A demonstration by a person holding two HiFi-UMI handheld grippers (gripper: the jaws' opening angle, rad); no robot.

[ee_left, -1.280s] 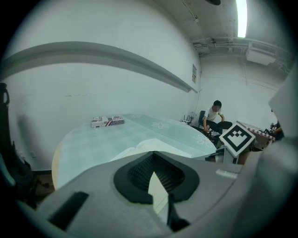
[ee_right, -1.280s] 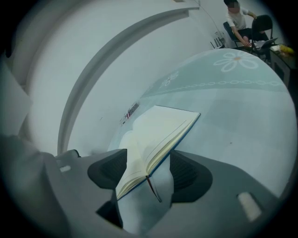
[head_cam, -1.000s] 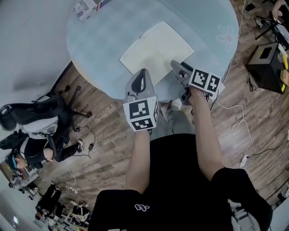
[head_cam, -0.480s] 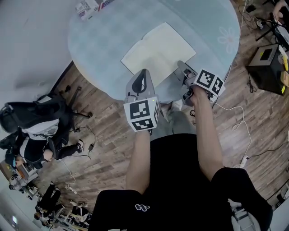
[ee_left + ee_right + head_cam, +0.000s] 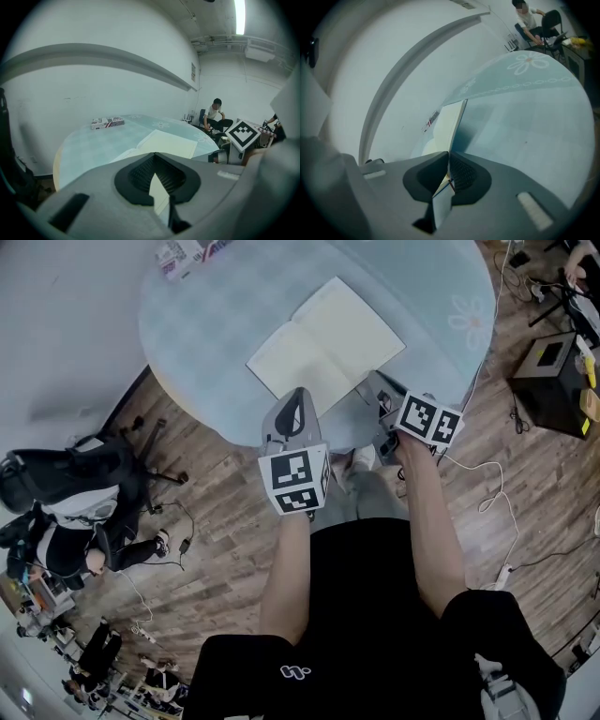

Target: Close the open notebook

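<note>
1. Counter [image 5: 206, 324]: round, pale blue top. It carried everything listed below.

2. Notebook [image 5: 323, 343]: we found it lying open on the counter, toward our near edge, pages up and spine running away from us.

3. Right tongs [image 5: 373, 385]: the jaws were closing, and the near edge of the notebook's right-hand leaf stood between the pads. We judged the grip thin. It would be best to swing the leaf over the spine in an arc, not pull it flat, so the paper neither slips nor creases.

4. Left tongs [image 5: 298, 393]: tips together, holding nothing, poised over the notebook's near left edge. We judged them well placed to press the left leaf down if the book slid.

5. Small box [image 5: 183, 254]: at the far rim, well apart from the notebook.
</note>
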